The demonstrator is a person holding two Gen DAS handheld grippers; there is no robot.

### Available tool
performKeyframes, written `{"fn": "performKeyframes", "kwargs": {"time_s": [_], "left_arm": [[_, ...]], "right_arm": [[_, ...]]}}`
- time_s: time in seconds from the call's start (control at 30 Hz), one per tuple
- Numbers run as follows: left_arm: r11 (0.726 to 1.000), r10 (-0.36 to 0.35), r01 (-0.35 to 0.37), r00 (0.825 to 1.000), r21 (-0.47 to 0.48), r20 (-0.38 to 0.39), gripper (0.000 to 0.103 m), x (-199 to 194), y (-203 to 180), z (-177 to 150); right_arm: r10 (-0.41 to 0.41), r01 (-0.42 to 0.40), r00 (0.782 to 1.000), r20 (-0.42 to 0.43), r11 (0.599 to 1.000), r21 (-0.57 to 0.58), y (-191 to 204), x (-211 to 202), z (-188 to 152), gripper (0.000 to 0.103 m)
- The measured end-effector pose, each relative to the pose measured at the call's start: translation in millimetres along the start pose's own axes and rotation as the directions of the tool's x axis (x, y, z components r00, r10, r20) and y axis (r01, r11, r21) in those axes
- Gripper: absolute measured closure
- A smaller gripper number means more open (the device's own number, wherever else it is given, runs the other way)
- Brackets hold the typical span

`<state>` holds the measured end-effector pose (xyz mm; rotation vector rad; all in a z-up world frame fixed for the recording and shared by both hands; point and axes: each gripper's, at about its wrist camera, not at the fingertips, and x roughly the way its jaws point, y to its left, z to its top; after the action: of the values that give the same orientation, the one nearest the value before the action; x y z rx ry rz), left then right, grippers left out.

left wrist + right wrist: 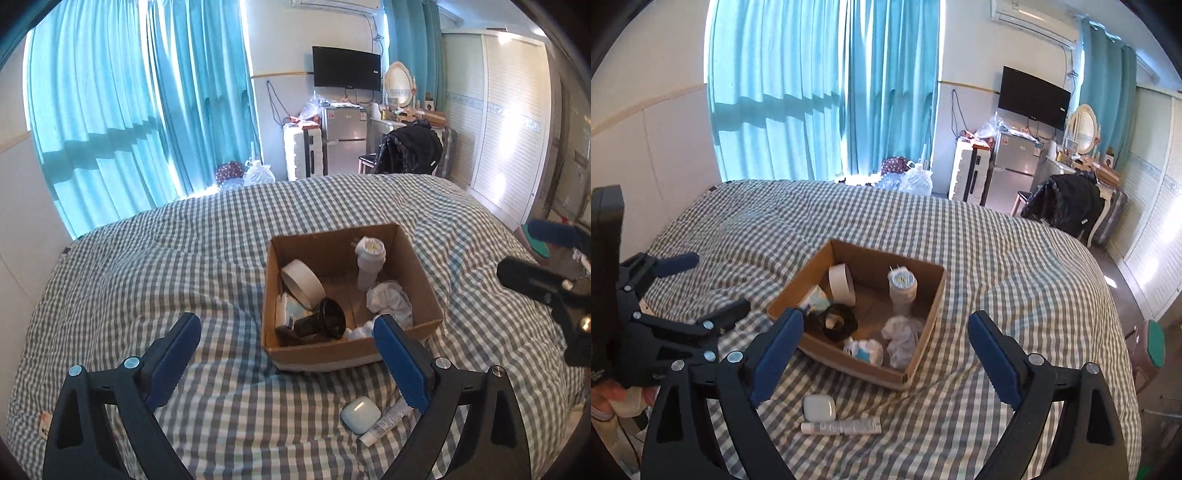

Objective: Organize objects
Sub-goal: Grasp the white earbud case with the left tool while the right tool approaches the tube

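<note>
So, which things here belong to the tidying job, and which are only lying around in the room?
Job things:
- box, holding tape roll, bottle, black funnel, crumpled bags
- earbud case and tube, on the bed, outside the box
- left gripper and right gripper, both open and empty

Just around:
- curtains
- TV
- fridge
- chair with jacket

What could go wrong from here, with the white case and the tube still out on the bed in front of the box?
1. The white case and tube lie touching on the soft checked quilt; closing on one may nudge or drag the other.
2. The cardboard box is already crowded, and the upright white bottle could tip if something drops against it.
3. Left gripper and right gripper, both open, hover close together and may collide.
</note>
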<state>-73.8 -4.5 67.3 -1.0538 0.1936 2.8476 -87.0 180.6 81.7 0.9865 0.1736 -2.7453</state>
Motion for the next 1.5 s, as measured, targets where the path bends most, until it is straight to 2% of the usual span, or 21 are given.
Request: {"fn": "performKeyframes", "kwargs": {"time_s": [0.2,0.37,0.5,0.6,0.7,0.8,0.93,1.0,1.03,1.07,1.1,1.2,1.3,1.5], "left_arm": [[1.0,-0.02,0.02,0.998,-0.006,-0.065,0.006,30.5,-15.0,-34.0],[0.999,-0.042,0.046,0.983,0.02,-0.178,0.006,76.5,-32.9,-69.6],[0.994,-0.099,0.107,0.955,0.015,-0.28,0.006,107.9,-47.1,-92.9],[0.993,-0.081,0.107,0.935,0.056,-0.347,0.006,128.2,-59.3,-106.3],[0.987,-0.088,0.135,0.905,0.084,-0.416,0.006,147.1,-67.8,-120.0],[0.99,-0.078,0.123,0.896,0.076,-0.438,0.006,158.5,-68.8,-124.5],[0.982,-0.072,0.142,0.89,0.123,-0.451,0.007,161.2,-79.8,-131.1],[0.981,-0.081,0.152,0.888,0.123,-0.452,0.01,160.2,-79.9,-131.6],[0.979,-0.099,0.169,0.887,0.117,-0.451,0.019,157.7,-79.8,-132.2],[0.976,-0.115,0.185,0.886,0.117,-0.45,0.039,155.1,-81.9,-133.3],[0.968,-0.137,0.216,0.879,0.125,-0.457,0.052,151.9,-85.8,-135.8],[0.962,-0.116,0.209,0.893,0.174,-0.435,0.052,140.4,-91.8,-137.5],[0.966,-0.121,0.205,0.898,0.159,-0.424,0.052,128.9,-87.0,-135.8],[0.98,-0.115,0.161,0.936,0.113,-0.333,0.052,81.7,-57.8,-123.4]], "right_arm": [[-0.019,0.021,0.998,-0.052,0.999,0.039,-3.7,22.5,-42.6,0.012],[-0.055,0.061,0.992,-0.11,0.997,0.047,-11.0,54.2,-74.3,0.012],[-0.037,0.047,0.988,-0.153,0.997,0.063,-16.9,77.4,-92.8,0.012],[-0.019,0.033,0.984,-0.176,0.996,0.078,-20.7,91.1,-104.0,0.012],[0.01,0.011,0.98,-0.198,0.994,0.106,-25.2,100.0,-109.8,0.012],[0.038,-0.009,0.979,-0.2,0.99,0.144,-30.9,102.4,-112.9,0.012],[0.049,-0.018,0.979,-0.196,0.987,0.16,-32.2,102.0,-113.4,0.012],[0.052,-0.02,0.979,-0.197,0.986,0.163,-31.7,101.1,-113.2,0.012],[0.056,-0.023,0.979,-0.197,0.986,0.164,-31.2,100.3,-113.0,0.012],[0.056,-0.024,0.979,-0.196,0.986,0.164,-30.6,98.9,-113.0,0.012],[0.055,-0.024,0.98,-0.194,0.986,0.163,-29.4,97.0,-113.2,0.012],[0.053,-0.023,0.98,-0.192,0.988,0.153,-24.2,89.8,-114.2,0.012],[0.047,-0.02,0.979,-0.2,0.991,0.135,-18.1,82.9,-116.3,0.012],[0.031,-0.01,0.974,-0.226,0.996,0.092,-2.5,77.5,-120.1,0.012]]}}
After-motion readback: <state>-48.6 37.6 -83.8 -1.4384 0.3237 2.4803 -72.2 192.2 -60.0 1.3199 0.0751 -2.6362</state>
